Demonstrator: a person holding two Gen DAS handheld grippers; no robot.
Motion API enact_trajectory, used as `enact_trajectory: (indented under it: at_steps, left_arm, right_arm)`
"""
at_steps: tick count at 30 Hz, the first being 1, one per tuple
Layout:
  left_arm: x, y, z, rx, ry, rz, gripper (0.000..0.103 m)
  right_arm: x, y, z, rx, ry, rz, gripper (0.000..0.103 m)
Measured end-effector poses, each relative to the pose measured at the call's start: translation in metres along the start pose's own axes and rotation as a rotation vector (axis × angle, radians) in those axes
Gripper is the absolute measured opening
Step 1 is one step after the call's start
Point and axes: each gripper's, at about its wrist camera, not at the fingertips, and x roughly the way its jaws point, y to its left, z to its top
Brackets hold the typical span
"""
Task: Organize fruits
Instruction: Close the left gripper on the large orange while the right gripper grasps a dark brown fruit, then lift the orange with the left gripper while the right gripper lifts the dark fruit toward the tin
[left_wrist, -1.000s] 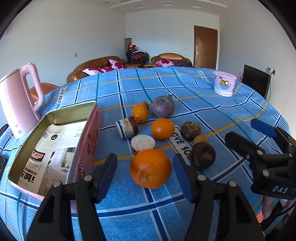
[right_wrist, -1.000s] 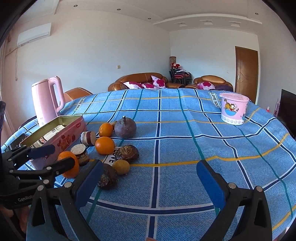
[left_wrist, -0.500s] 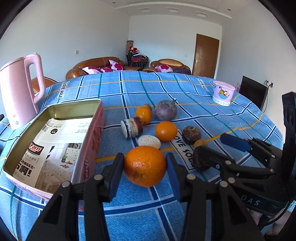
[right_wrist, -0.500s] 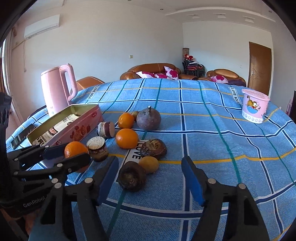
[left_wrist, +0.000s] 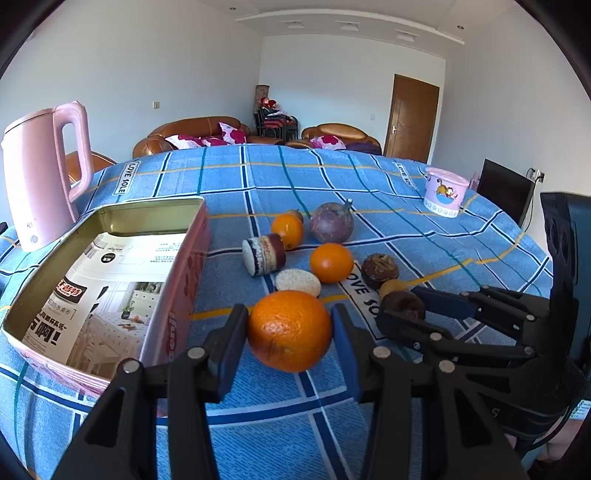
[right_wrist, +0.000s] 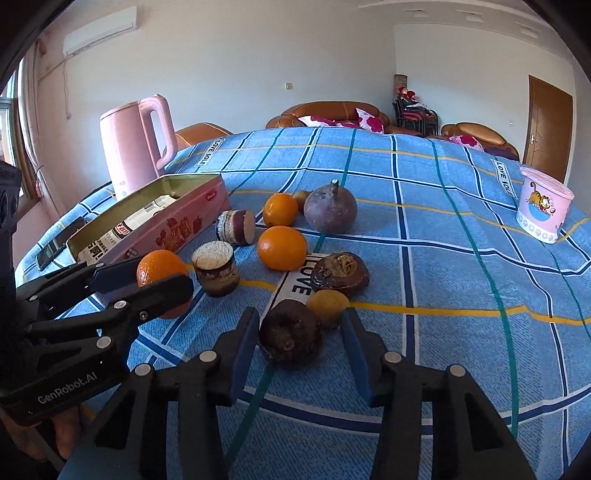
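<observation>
Only right wrist view shows a phone (right_wrist: 55, 245) beside the tin (right_wrist: 173, 227).

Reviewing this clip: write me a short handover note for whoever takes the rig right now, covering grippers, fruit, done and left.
Left gripper: shut on the large orange, beside the open pink tin.
Right gripper: jaws closing around the dark brown fruit; the pads do not look pressed on it yet.
On the cloth: two smaller oranges, the purple round fruit, a small yellow fruit, a wrinkled brown fruit, two small layered cakes.
Done: no fruit in the tin, only a printed sheet.
Left: place both fruits, then sort the others.
</observation>
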Motion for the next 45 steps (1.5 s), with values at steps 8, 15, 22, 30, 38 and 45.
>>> enact_trajectory:
  at_steps: [8,15,22,30,38,45]
  left_arm:
    - [-0.004,0.001,-0.001,-0.01,-0.027,-0.009,0.048]
    - [-0.009,-0.003,-0.003,0.011,-0.065,0.002,0.048]
    - [-0.012,-0.003,-0.004,0.014,-0.087,0.005,0.048]
    - [-0.016,-0.006,-0.005,0.022,-0.116,0.008,0.048]
    - [-0.021,-0.008,-0.006,0.034,-0.15,0.009,0.048]
    - [-0.024,-0.008,-0.007,0.034,-0.168,0.01,0.048]
  right_arm:
    - [-0.001,0.003,-0.002,-0.03,-0.007,0.024,0.036]
    - [-0.009,0.001,-0.004,-0.018,-0.066,0.032,0.036]
    - [-0.016,0.001,-0.006,-0.014,-0.121,0.045,0.036]
    - [-0.02,0.001,-0.008,-0.022,-0.148,0.054,0.036]
    - [-0.025,0.001,-0.01,-0.021,-0.181,0.066,0.036]
    - [-0.029,-0.001,-0.012,-0.02,-0.212,0.073,0.036]
